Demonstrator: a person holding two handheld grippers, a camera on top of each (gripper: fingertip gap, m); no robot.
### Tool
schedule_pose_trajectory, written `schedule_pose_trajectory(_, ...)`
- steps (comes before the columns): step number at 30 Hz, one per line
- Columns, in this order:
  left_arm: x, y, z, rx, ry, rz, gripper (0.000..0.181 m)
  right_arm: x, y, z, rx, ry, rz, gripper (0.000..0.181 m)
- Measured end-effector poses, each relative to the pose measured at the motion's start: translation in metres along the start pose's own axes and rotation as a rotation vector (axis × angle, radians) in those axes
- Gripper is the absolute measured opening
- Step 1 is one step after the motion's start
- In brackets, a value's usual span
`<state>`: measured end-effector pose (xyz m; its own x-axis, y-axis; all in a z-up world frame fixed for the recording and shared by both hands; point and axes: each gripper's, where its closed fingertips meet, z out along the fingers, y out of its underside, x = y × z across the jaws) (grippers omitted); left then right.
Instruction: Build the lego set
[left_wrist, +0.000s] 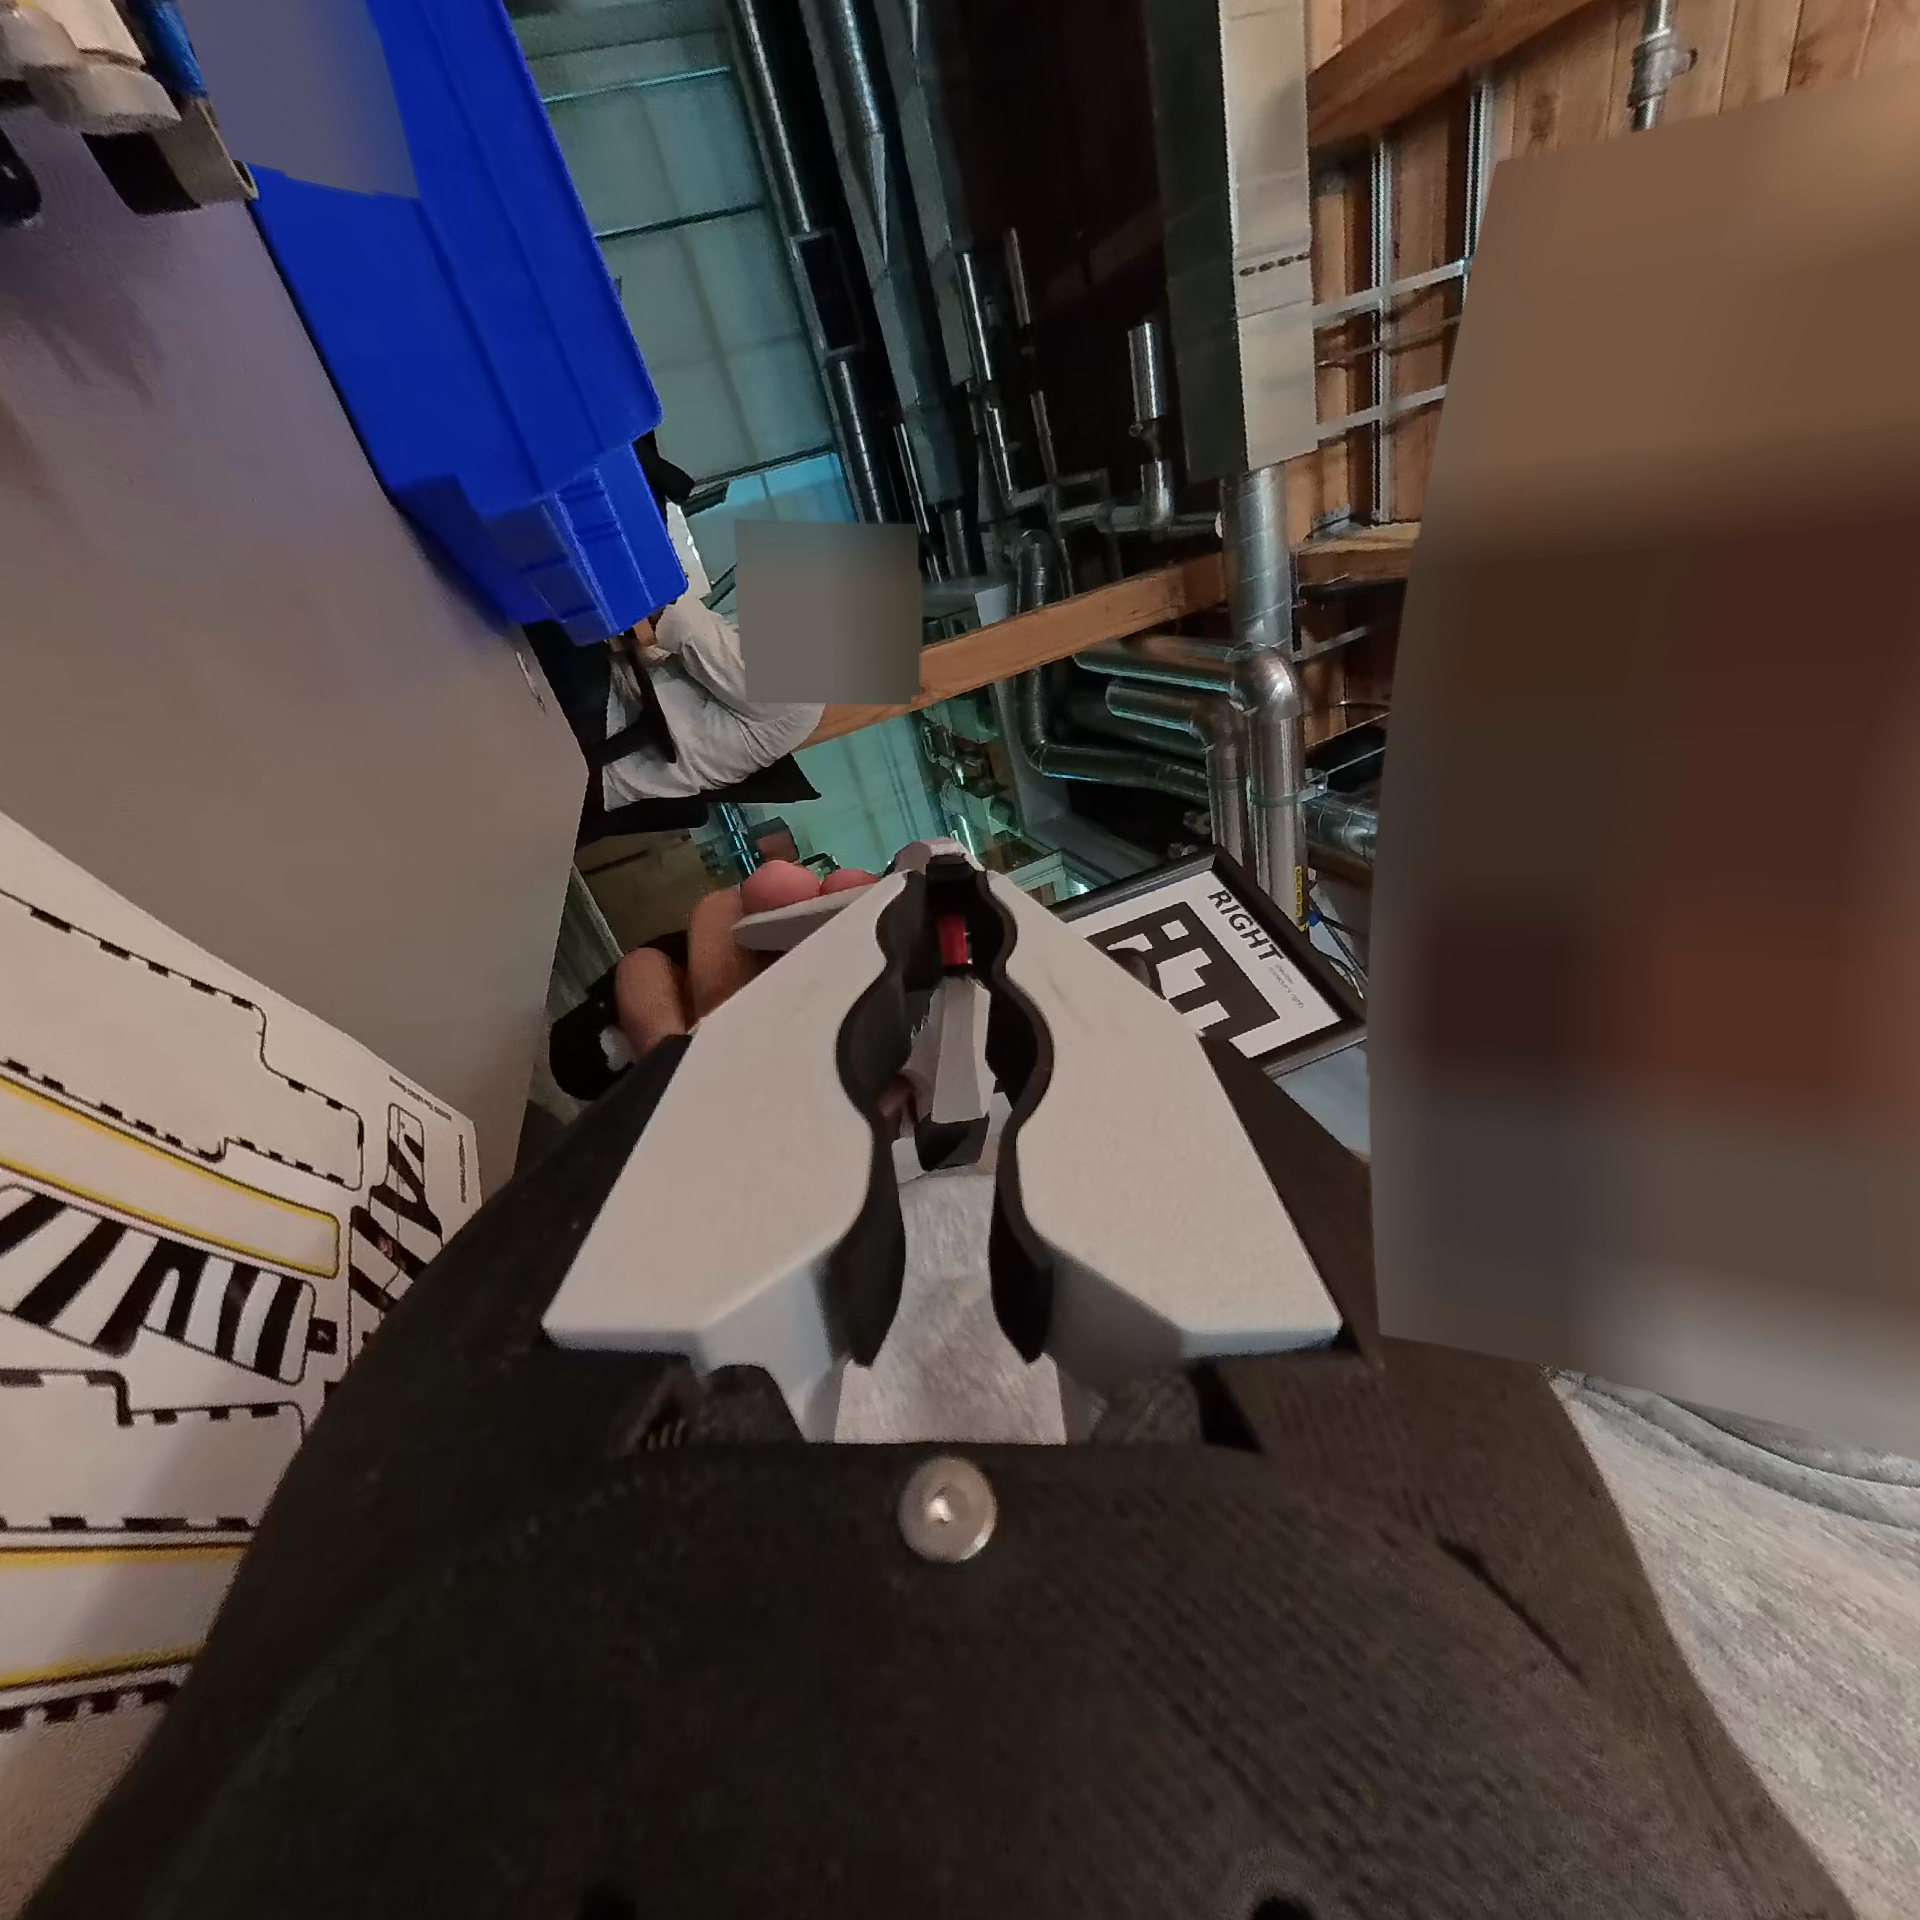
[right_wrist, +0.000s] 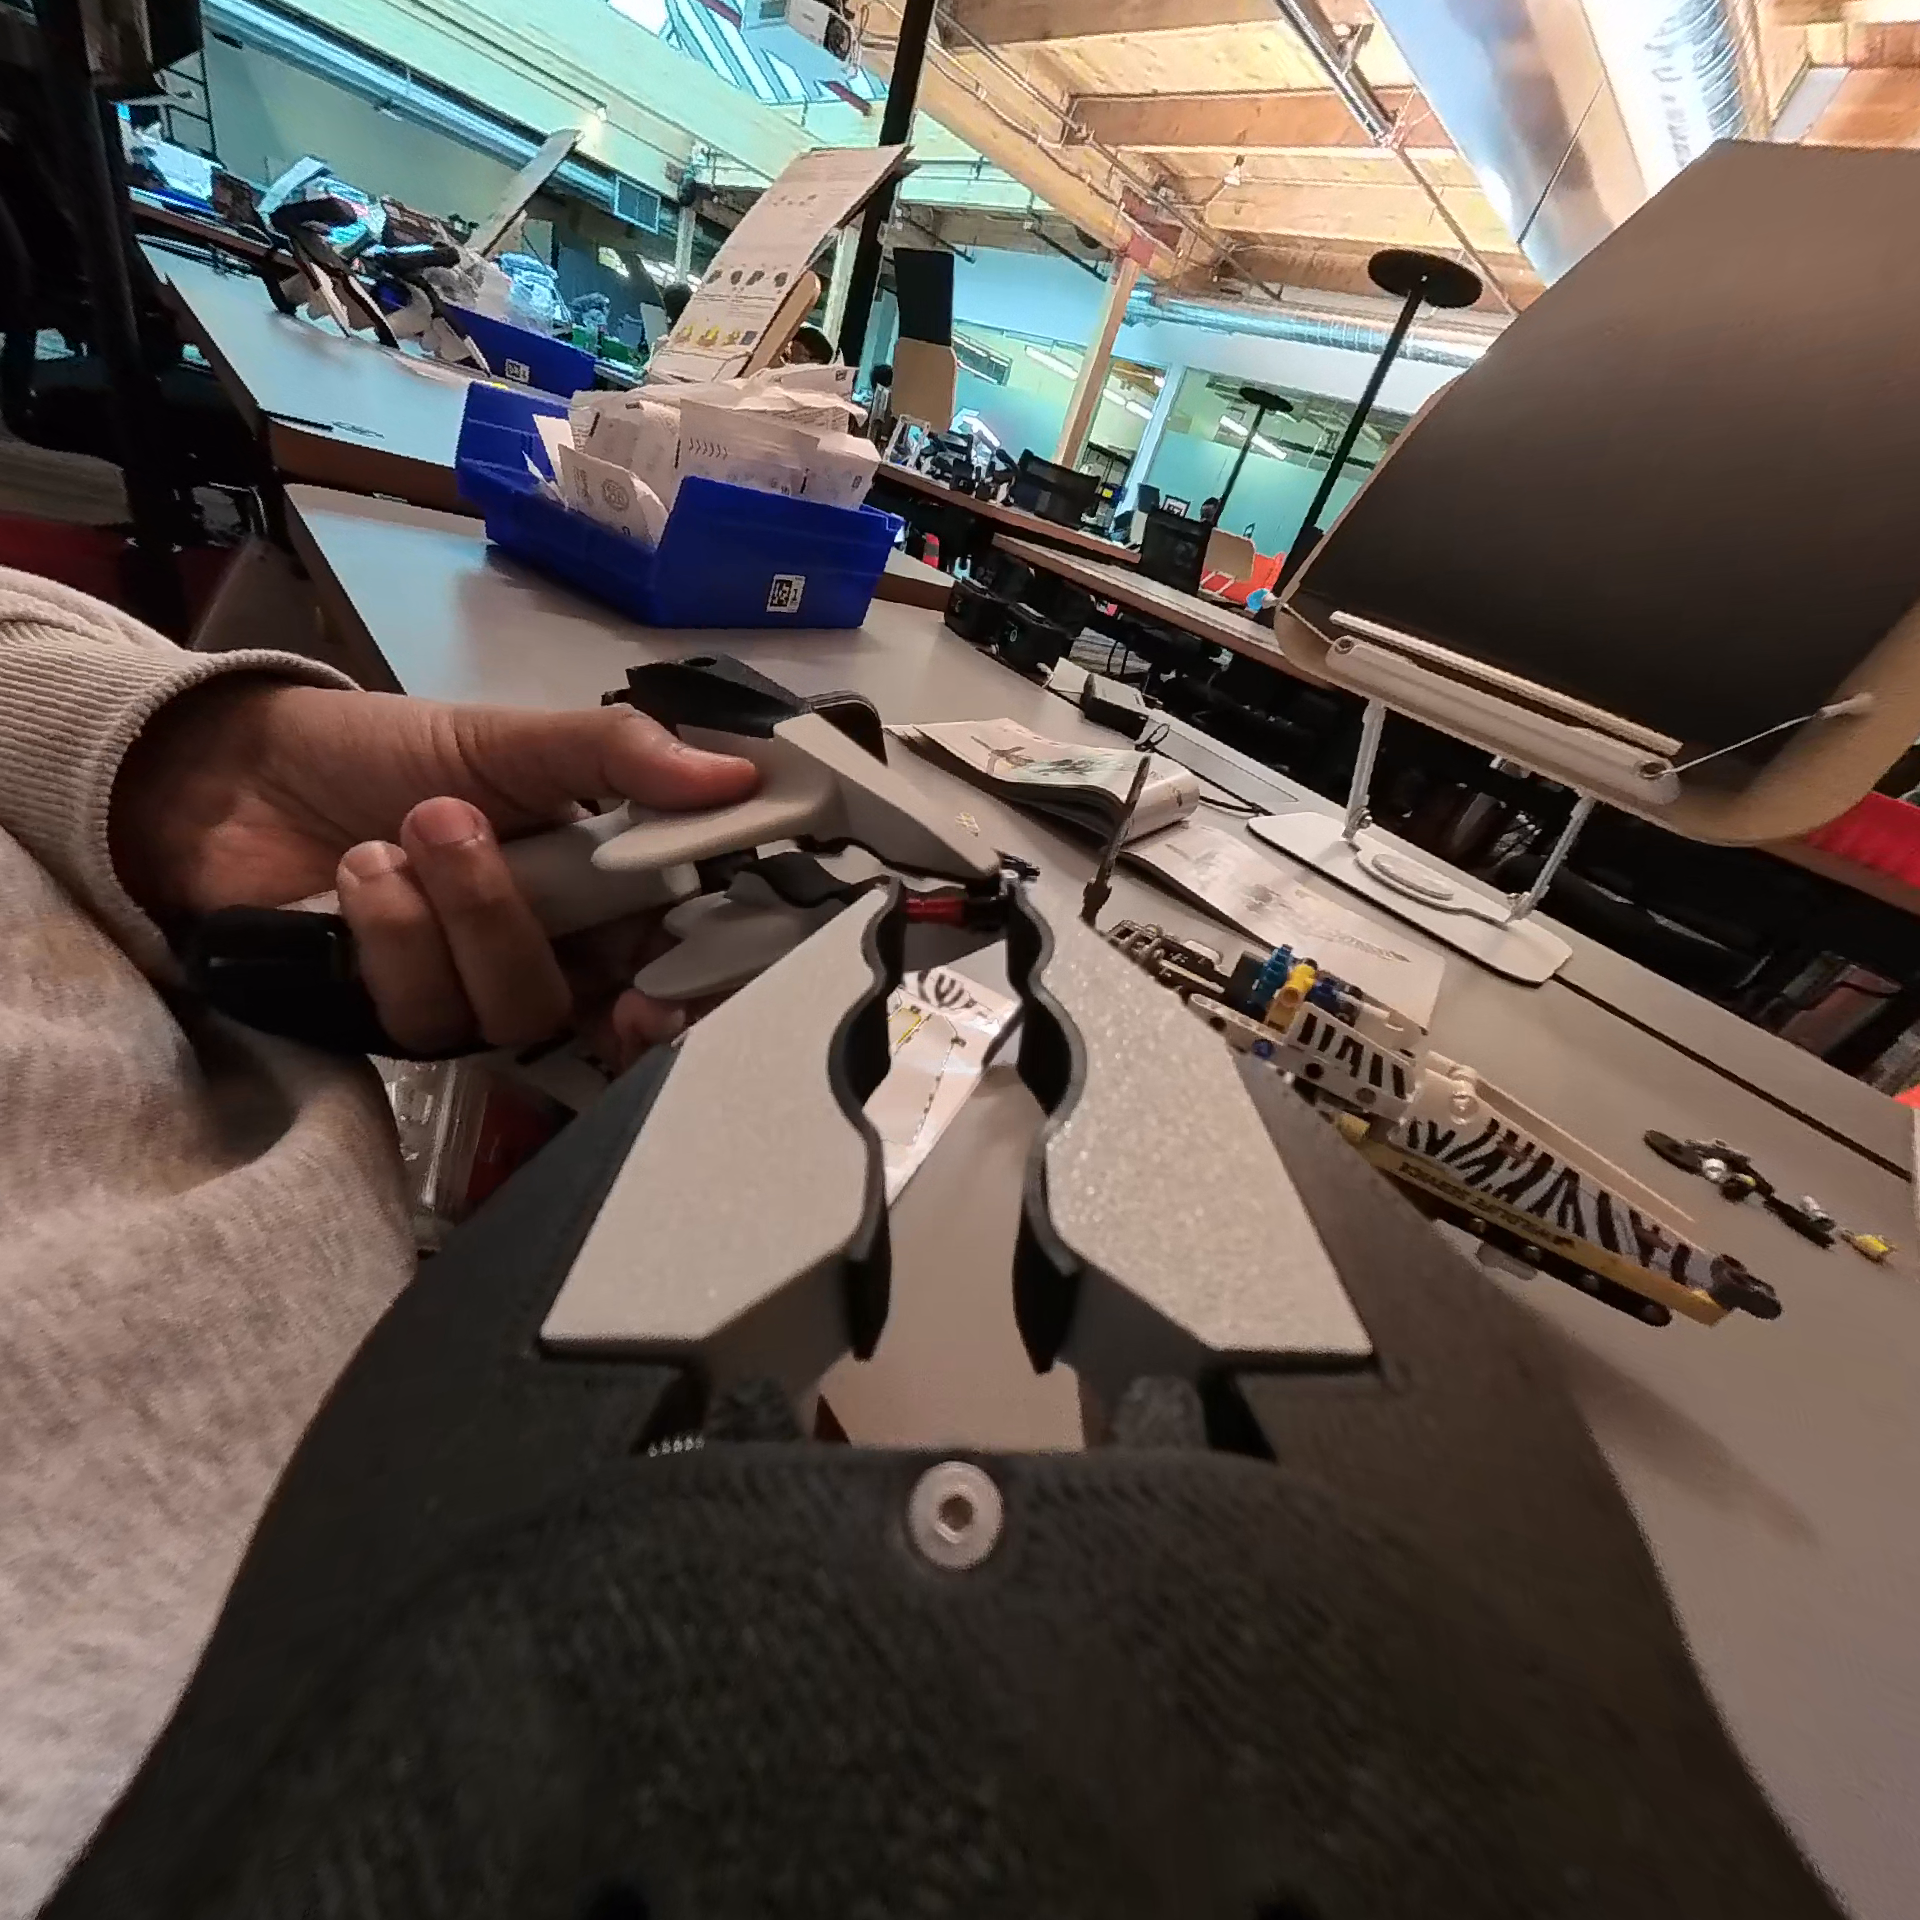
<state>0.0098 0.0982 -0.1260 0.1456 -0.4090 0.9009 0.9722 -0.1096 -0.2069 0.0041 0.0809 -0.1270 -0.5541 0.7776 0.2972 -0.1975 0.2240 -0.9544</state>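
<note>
Step in hand: sub-assembly in the air, not on the model. Both my grippers meet on one tiny part, a red pin (left_wrist: 948, 940) with a black end.

Left gripper (left_wrist: 948, 914): jaws almost together, pinched on the red pin right at the tips. From the right wrist view, the left gripper comes in from the left with my left hand (right_wrist: 436, 831) on its handle, its tips touching the pin's black end.

Right gripper (right_wrist: 958, 902): jaws a narrow gap apart. The pin lies crosswise in that gap and seems to reach both tips. Can't tell whether they really clamp it or only bracket it.

Rest of the build: the zebra-striped model (right_wrist: 1455, 1143) lies on the table (right_wrist: 1714, 1455), right of the right jaws and well below the tips, touched by neither gripper. A sticker sheet (right_wrist: 935, 1049) shows through the right jaw gap, lying beneath. Loose small parts (right_wrist: 1766, 1195) sit further right, past the model. The instruction booklet (right_wrist: 1039, 779) is beyond the tips, the blue bin (right_wrist: 707, 561) further back and to the left.

My read: mid-task, body largely built, small bits left. This is either a handover or two small pieces being pushed together.

Next move calls for one side holding firm while the other pushes or lets go, axes lined up. The part is tiny, so any twist could pop it out.
</note>
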Motion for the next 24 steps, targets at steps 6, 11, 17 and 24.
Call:
schedule_pose_trajectory(6, 0.0009, -0.0007, -0.0003, 0.003, 0.008, -0.002, 0.005, -0.0011, -0.0004, 0.0003, -0.018, -0.009, 0.036, 0.017)
schedule_pose_trajectory(11, 0.0002, 0.0007, -0.0002, -0.005, 0.003, 0.004, 0.005, -0.0028, -0.0003, -0.0013, -0.038, -0.014, 0.040, 0.017)
schedule_pose_trajectory(17, -0.0005, 0.0016, -0.0002, -0.012, 0.003, -0.003, 0.004, -0.0043, -0.0002, -0.0026, -0.073, -0.009, 0.075, 0.017)
schedule_pose_trajectory(24, -0.0017, -0.0002, -0.0006, -0.001, -0.006, -0.007, 0.004, -0.0030, 0.0003, -0.0014, -0.055, -0.015, 0.117, 0.017)
